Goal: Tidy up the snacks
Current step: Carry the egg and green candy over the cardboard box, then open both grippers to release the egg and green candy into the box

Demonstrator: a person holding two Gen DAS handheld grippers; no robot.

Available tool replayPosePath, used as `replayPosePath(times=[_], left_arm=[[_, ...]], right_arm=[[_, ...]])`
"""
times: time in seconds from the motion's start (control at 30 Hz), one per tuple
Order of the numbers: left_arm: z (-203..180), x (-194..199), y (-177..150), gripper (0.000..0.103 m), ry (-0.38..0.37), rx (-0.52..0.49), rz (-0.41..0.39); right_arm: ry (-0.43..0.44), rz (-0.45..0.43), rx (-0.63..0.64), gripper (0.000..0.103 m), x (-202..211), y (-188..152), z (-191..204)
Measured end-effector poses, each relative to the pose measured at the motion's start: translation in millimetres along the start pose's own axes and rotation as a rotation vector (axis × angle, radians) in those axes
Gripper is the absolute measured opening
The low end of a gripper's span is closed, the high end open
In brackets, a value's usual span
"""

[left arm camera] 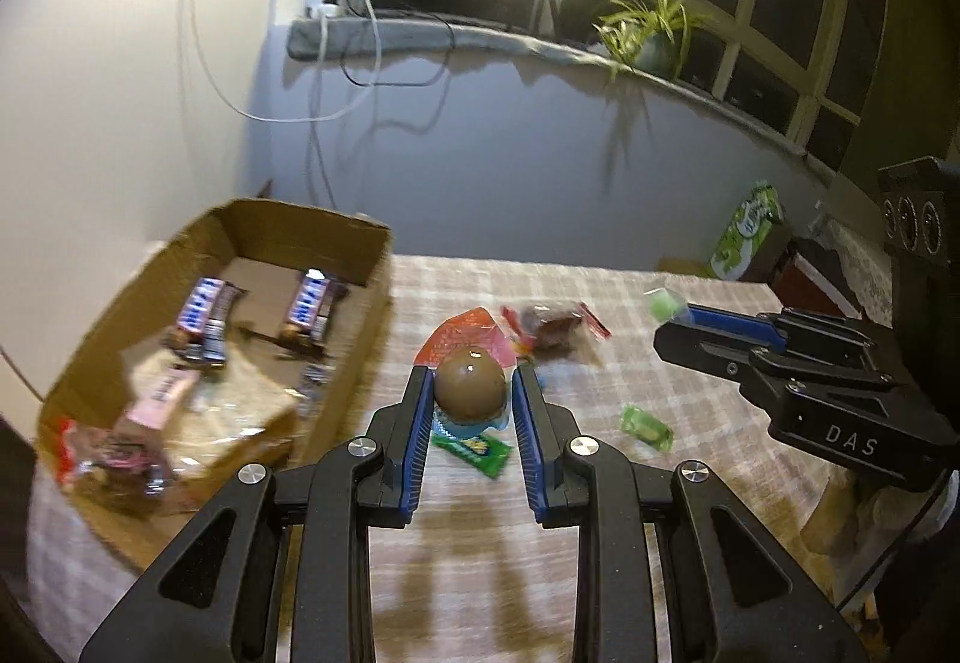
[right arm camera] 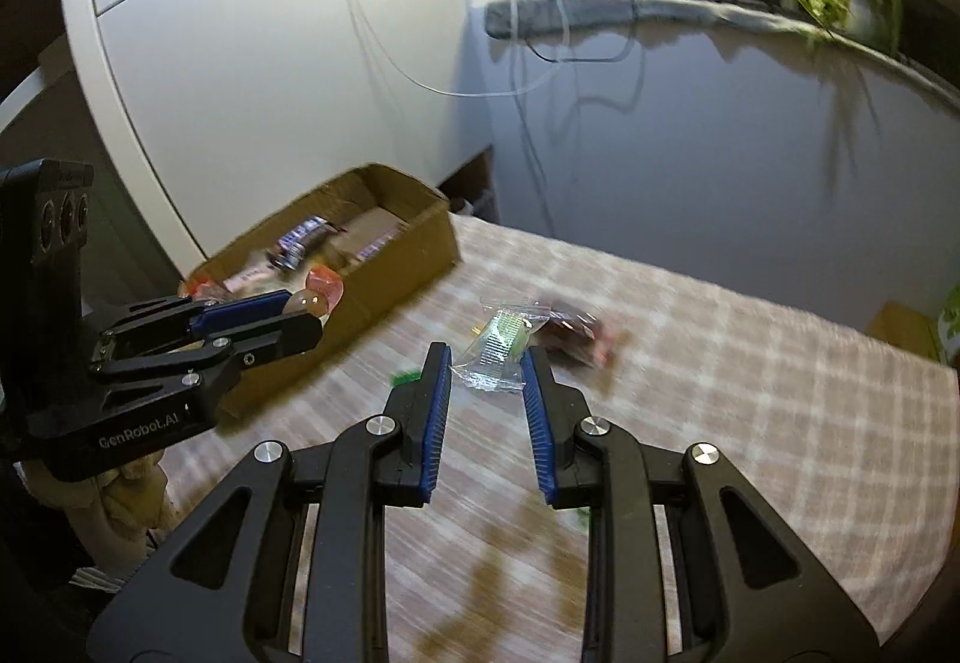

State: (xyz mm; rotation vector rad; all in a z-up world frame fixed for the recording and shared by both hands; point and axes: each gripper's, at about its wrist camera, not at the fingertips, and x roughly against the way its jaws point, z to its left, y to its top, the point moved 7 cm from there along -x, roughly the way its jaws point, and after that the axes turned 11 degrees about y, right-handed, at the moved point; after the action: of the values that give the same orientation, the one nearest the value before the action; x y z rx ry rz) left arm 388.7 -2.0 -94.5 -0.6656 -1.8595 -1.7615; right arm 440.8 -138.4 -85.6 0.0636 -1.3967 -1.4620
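Observation:
My left gripper (left arm camera: 470, 384) is shut on a chocolate egg snack (left arm camera: 469, 383) with a red and blue wrapper, held above the checked tablecloth, to the right of the cardboard box (left arm camera: 366, 315). The box holds several wrapped bars (left arm camera: 201, 315). My right gripper (right arm camera: 487, 357) is shut on a clear packet with a green candy (right arm camera: 501, 345), held above the cloth. The right gripper also shows in the left wrist view (left arm camera: 678, 321), and the left gripper in the right wrist view (right arm camera: 300, 312), beside the box (right arm camera: 408, 267).
Loose snacks lie on the cloth: a green wrapper (left arm camera: 474, 450), a green candy (left arm camera: 645, 426), a dark red packet (left arm camera: 552, 327). A green carton (left arm camera: 750, 231) stands at the far right. A wall and windowsill with a plant (left arm camera: 648, 33) lie behind the table.

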Motion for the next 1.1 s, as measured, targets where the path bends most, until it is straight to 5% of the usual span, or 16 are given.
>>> replayPosePath(times=[0.67, 1.1], left_arm=[[101, 22, 6, 0.025, 0.103, 0.108, -0.037], [130, 14, 4, 0.025, 0.131, 0.15, -0.014]], right_arm=[[0.14, 0.037, 0.127, 0.025, -86, 61, 90], [0.176, 0.09, 0.137, 0.025, -136, 74, 107]])
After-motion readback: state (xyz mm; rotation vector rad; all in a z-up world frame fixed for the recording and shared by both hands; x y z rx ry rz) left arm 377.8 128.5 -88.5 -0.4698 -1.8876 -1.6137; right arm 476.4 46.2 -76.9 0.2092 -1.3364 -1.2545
